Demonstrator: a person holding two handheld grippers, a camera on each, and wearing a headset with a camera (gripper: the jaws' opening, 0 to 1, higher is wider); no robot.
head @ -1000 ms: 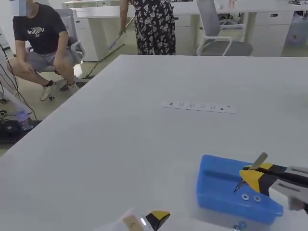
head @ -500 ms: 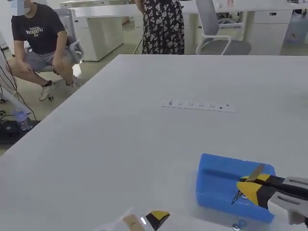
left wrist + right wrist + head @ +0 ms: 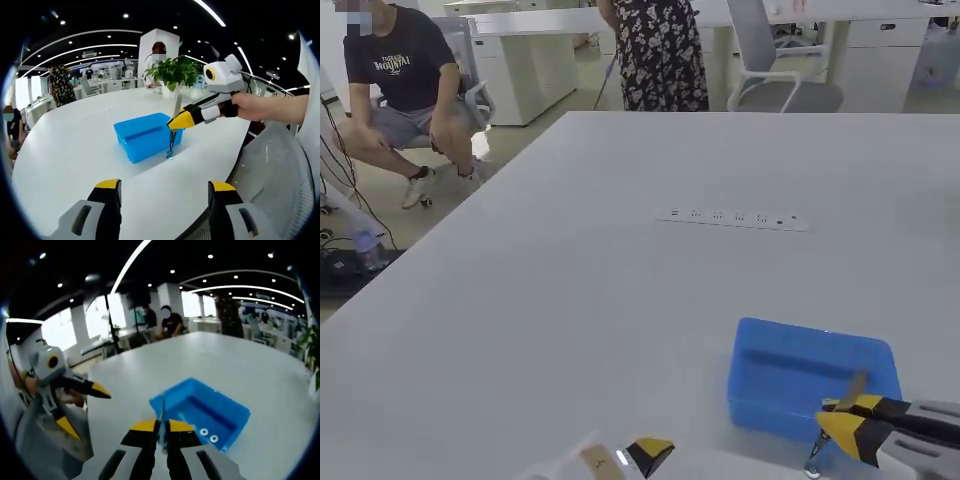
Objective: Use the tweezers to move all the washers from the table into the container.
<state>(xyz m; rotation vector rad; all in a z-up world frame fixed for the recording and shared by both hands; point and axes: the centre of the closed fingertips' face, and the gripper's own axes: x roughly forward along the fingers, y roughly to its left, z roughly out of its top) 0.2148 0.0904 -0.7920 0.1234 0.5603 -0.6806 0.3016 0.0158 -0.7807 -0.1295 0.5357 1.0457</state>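
Tweezers (image 3: 173,131) sit clamped between the closed jaws of the right gripper (image 3: 176,122), pointing down at the white table (image 3: 75,145) just outside the near right corner of the blue container (image 3: 142,134). In the left gripper view their tips meet a small washer (image 3: 170,157) lying on the tabletop beside the container's wall; whether the tips pinch it I cannot tell. The right gripper view shows two more washers (image 3: 203,431) side by side on the container's floor, close to one wall. To the left of the container and apart from it, the left gripper (image 3: 648,455) hovers at the table's near edge, its jaws spread wide with nothing between them. A white power strip (image 3: 732,218) lies farther out on the table. Beyond the far left edge a person (image 3: 405,90) sits on a chair.
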